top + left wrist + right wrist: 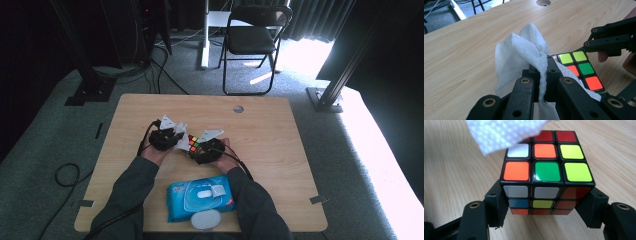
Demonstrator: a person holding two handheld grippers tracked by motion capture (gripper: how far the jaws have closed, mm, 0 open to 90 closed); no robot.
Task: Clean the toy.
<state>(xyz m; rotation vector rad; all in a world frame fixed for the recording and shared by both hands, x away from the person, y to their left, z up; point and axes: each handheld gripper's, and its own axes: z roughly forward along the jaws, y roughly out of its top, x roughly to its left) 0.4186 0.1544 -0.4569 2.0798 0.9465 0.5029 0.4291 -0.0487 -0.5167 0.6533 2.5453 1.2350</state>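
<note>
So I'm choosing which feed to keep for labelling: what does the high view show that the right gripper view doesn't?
High view alone: the blue wet-wipes pack and white round lid at the table's near edge, the folding chair, both forearms, and the left gripper shut on the white wipe. Right gripper view alone: the Rubik's cube's individual stickers and the right gripper clamping its sides. Both share the cube, the wipe and the wooden tabletop.
</note>
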